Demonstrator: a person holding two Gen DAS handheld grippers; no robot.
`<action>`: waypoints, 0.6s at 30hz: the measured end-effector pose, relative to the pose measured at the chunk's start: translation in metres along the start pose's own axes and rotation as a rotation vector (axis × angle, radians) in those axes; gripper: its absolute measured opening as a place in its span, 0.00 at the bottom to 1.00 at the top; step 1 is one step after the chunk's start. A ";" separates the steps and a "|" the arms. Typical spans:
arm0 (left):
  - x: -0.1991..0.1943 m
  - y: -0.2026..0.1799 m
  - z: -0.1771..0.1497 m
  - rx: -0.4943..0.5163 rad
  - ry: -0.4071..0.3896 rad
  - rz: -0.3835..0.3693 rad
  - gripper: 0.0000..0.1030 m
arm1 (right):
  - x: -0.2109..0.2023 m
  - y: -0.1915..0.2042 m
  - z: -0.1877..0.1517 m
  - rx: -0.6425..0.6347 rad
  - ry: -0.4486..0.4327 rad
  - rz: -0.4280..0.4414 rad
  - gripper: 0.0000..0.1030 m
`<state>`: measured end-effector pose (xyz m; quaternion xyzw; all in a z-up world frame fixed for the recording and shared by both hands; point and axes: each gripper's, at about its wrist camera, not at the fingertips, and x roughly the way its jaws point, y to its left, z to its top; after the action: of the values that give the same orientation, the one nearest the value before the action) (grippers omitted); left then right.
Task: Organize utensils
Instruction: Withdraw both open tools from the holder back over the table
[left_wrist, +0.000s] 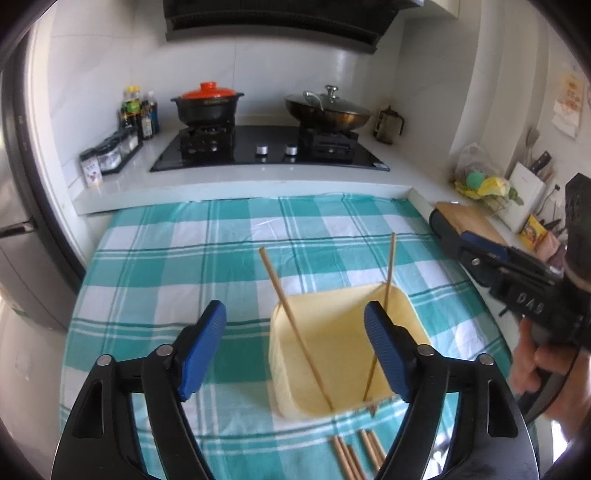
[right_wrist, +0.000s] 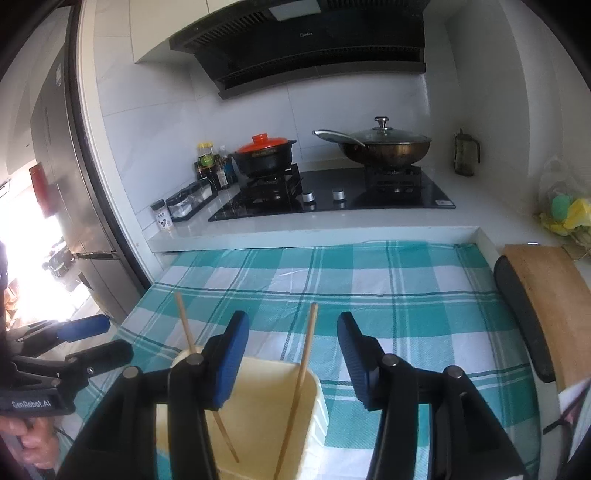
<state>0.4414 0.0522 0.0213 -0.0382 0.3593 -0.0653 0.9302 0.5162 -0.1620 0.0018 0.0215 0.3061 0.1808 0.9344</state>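
The left gripper stands open with nothing between its blue pads, above the teal checked tablecloth. The right gripper is likewise open and empty. The pale yellow square container sits at 6 o'clock on the cloth, two chopsticks leaning inside, with loose chopsticks lying just beside it toward 6 o'clock
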 end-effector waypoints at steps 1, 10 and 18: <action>-0.013 0.001 -0.008 0.009 -0.013 0.006 0.86 | -0.014 0.001 -0.002 -0.018 -0.001 -0.014 0.51; -0.113 0.001 -0.128 0.107 -0.096 0.085 0.98 | -0.142 0.007 -0.087 -0.163 0.038 -0.101 0.57; -0.121 -0.022 -0.238 0.061 -0.059 0.131 0.98 | -0.211 0.016 -0.203 -0.196 0.016 -0.228 0.57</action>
<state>0.1903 0.0425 -0.0724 0.0117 0.3310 -0.0141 0.9434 0.2360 -0.2356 -0.0419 -0.1060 0.2950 0.1028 0.9440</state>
